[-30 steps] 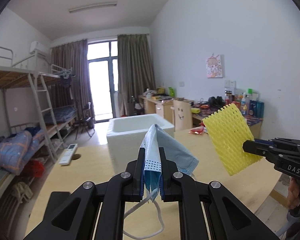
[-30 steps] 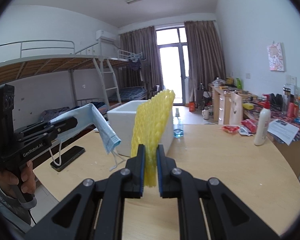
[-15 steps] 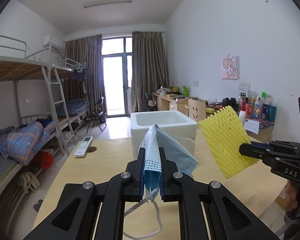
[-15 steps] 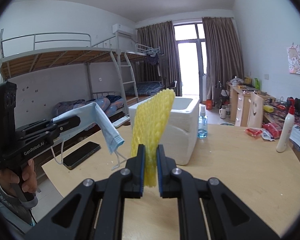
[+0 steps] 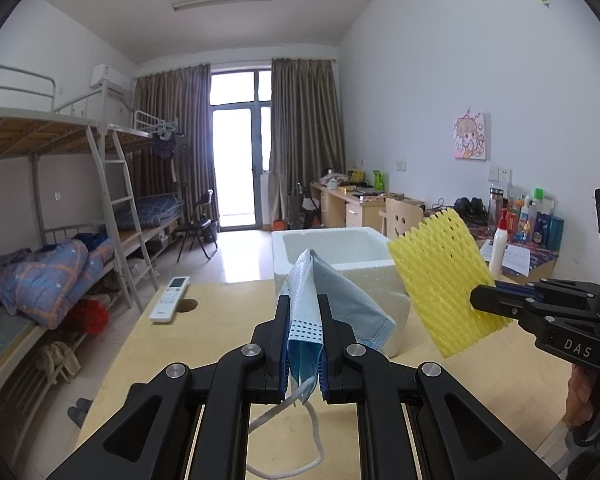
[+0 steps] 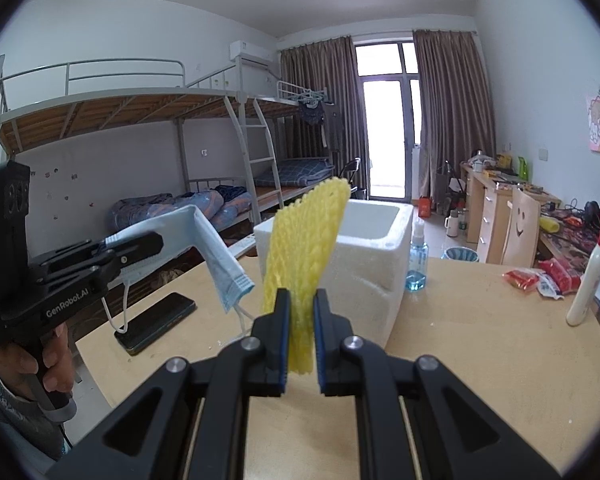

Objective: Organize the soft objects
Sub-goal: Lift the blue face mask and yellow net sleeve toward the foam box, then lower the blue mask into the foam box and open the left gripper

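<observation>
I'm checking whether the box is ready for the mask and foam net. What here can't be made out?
- Floor of the white foam box: hidden by its own walls, both views.
- Face mask lower edge: pinched between the left tongs.
- Foam net base: between the right tongs.

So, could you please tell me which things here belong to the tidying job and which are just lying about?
Job: blue pleated face mask, yellow foam net sleeve, white styrofoam box.
Lying about: black phone, white remote control, blue spray bottle.
</observation>
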